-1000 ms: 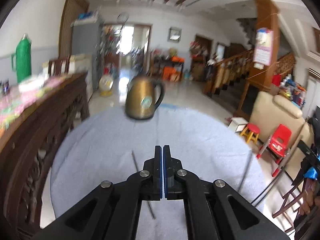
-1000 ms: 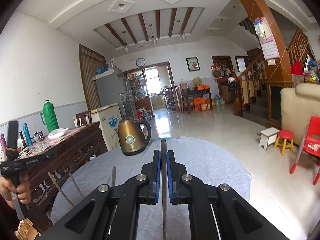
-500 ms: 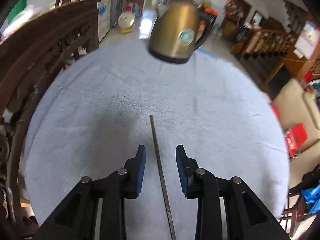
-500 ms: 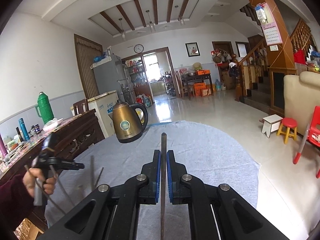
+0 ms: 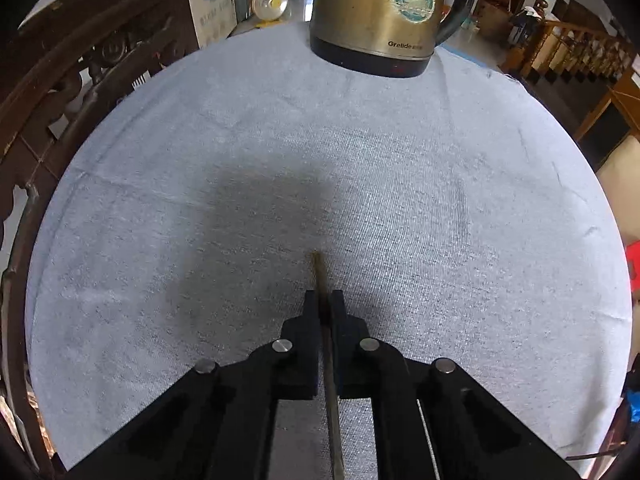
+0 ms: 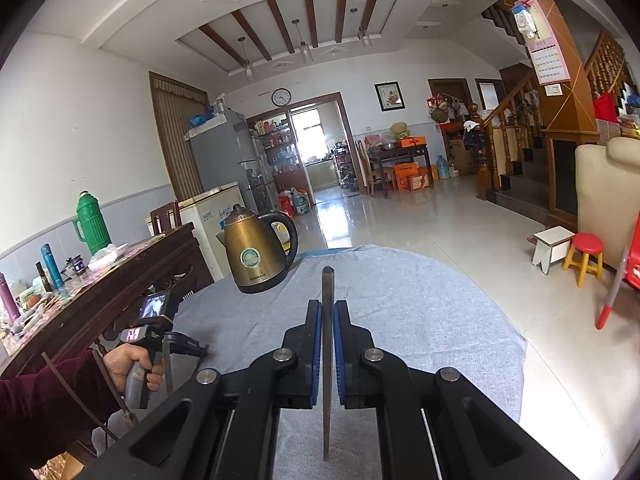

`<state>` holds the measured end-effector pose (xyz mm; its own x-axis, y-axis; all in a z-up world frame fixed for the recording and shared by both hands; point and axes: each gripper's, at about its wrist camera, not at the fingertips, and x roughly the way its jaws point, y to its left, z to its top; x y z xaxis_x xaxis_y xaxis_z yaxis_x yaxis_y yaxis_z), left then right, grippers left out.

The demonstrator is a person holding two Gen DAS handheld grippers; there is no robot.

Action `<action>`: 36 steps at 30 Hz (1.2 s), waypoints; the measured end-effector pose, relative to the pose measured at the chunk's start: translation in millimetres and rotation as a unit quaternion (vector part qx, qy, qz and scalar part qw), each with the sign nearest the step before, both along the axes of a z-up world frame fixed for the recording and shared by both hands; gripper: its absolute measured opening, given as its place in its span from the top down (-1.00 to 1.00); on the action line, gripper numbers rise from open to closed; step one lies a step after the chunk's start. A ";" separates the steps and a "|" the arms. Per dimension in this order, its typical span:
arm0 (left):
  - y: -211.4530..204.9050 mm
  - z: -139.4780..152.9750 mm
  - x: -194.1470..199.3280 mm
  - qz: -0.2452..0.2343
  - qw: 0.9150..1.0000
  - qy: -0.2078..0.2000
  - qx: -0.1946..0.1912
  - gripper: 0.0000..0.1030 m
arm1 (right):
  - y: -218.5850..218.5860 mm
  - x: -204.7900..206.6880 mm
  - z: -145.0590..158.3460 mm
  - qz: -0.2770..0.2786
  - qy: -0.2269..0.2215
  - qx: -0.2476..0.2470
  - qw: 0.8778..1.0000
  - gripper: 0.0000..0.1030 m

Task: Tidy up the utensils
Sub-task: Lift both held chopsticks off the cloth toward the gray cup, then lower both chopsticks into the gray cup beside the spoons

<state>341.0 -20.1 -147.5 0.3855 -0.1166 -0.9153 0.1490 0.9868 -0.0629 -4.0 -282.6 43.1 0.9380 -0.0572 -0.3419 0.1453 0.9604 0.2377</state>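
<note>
In the left wrist view my left gripper (image 5: pixel 323 296) is low on the grey tablecloth (image 5: pixel 200 160), its jaws closed around a thin dark chopstick (image 5: pixel 318 268) whose tip pokes out ahead of them. In the right wrist view my right gripper (image 6: pixel 328 308) is shut on a second dark chopstick (image 6: pixel 327 284) and holds it in the air above the table, tip pointing forward. The left gripper (image 6: pixel 176 344) shows at the lower left of that view, in a hand with a dark red sleeve.
A brass-coloured electric kettle (image 5: pixel 380 12) stands at the far side of the round table (image 6: pixel 440 300). A dark carved wooden sideboard (image 6: pixel 120 280) with a green thermos (image 6: pixel 92 220) and bottles runs along the left. Stools (image 6: pixel 584 256) stand on the floor to the right.
My left gripper opened, dropped down over the chopstick on the cloth and closed around it. My right gripper stayed shut on its chopstick and barely moved.
</note>
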 end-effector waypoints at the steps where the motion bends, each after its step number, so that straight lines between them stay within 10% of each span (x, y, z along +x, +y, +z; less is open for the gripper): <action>1: 1.3 1.7 -2.8 0.002 1.000 -0.003 0.001 0.91 | -0.3 0.0 0.9 -0.001 0.000 0.001 1.000 0.88; 12: 34.7 105.0 -96.0 -0.005 0.989 -0.133 -0.066 0.91 | 11.2 -33.9 27.2 -0.012 -0.040 -0.014 0.999 0.87; 22: 60.1 188.0 -198.5 -0.009 0.957 -0.274 -0.092 0.91 | 38.7 -77.1 53.9 -0.020 -0.080 -0.042 0.996 0.88; 36: 63.2 276.4 -278.6 -0.070 0.920 -0.369 -0.115 0.92 | 72.2 -110.0 87.5 -0.002 -0.115 -0.061 0.991 0.88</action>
<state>62.4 43.1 128.9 0.8586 -0.3691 -0.3556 0.3584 0.9284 -0.0983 -114.0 -210.5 130.6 0.9902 -0.0882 -0.1085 0.1039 0.9835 0.1480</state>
